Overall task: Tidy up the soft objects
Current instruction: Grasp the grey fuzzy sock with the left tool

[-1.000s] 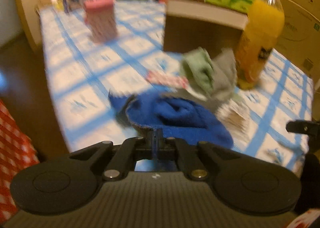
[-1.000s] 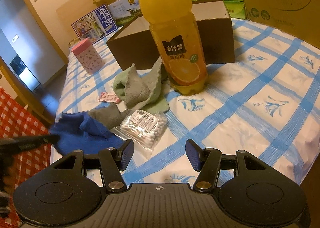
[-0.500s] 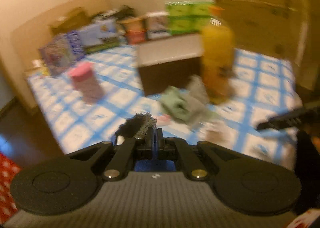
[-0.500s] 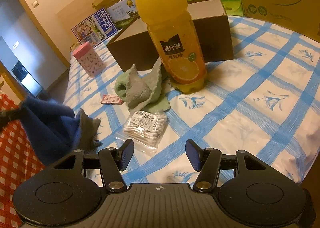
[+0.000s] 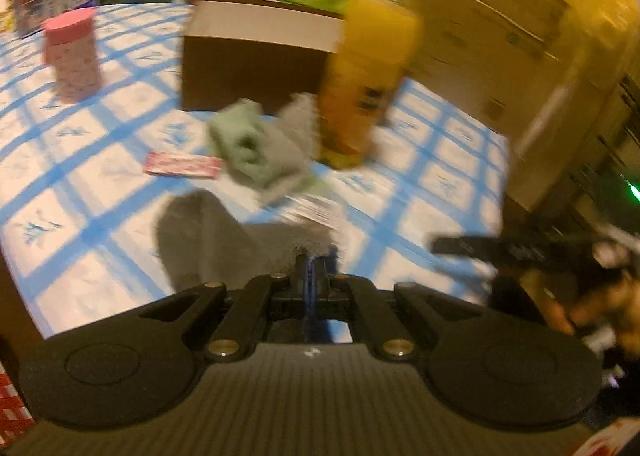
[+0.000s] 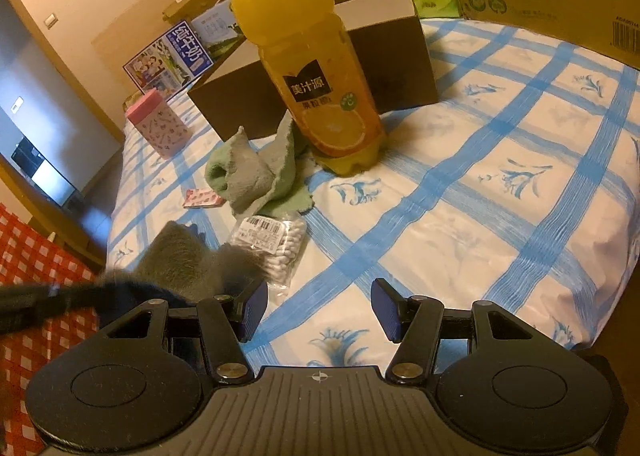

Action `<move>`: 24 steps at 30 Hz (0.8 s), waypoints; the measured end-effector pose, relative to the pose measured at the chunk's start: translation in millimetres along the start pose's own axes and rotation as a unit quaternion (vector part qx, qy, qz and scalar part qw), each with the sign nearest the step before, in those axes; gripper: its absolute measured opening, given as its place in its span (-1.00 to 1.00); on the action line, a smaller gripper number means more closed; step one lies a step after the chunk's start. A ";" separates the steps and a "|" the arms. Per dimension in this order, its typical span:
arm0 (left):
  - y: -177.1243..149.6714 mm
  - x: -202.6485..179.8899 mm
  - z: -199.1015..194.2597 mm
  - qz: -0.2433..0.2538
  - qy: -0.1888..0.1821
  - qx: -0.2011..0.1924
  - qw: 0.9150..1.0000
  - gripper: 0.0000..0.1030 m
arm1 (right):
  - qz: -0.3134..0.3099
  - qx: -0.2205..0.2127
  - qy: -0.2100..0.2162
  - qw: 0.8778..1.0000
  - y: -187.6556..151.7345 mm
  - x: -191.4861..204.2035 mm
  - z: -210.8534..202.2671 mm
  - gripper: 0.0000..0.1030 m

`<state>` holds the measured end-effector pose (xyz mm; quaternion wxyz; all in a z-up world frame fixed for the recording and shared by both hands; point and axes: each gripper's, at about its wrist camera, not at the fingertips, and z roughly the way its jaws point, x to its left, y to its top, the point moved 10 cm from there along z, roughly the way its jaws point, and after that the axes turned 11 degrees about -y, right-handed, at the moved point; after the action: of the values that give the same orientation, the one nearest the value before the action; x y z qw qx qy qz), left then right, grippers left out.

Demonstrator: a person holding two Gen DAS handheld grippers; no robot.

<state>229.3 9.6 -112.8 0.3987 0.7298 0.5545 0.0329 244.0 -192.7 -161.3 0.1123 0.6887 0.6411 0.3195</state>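
L wrist view: left gripper (image 5: 313, 270) fingers pinched tight on a blue/grey cloth (image 5: 224, 240), which hangs just ahead of the tips, over the bed (image 5: 100, 184). Green cloth (image 5: 256, 148) further ahead; juice bottle (image 5: 364, 84) ahead-right; view blurred.

R wrist view: right gripper (image 6: 318, 310) fingers part-open, nothing betw. them. Swab bag (image 6: 276, 244) just ahead-left; box (image 6: 400, 56) behind bottle.

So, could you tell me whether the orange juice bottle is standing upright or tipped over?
Upright: the orange juice bottle stands on its base on the checked cloth, cap at top.
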 end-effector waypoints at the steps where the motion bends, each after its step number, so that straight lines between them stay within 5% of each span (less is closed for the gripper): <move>1: 6.4 11.9 0.1 -0.005 0.011 -0.006 1.000 -0.99 | 0.000 0.001 0.000 1.000 -0.5 0.7 0.9 0.12; 8: 30.8 82.1 11.7 -0.006 0.093 -0.016 0.996 -0.98 | -0.003 0.015 -0.003 1.000 -5.5 1.0 11.3 0.12; 15: 7.9 111.4 51.0 -0.039 0.089 0.023 0.995 -0.88 | -0.005 0.029 -0.008 1.000 -9.7 0.7 20.8 0.12; 20: 2.5 118.6 50.7 -0.043 0.111 0.022 0.993 -0.18 | -0.004 0.037 -0.010 0.999 -10.4 0.3 27.7 0.12; 24: 3.3 127.5 49.6 -0.051 0.117 0.027 0.991 0.14 | -0.002 0.041 -0.008 0.999 -11.3 1.9 32.7 0.12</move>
<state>305.1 88.8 -194.7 0.3128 0.7022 0.6342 0.0830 253.9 -180.8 -192.2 0.0903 0.6940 0.6541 0.2871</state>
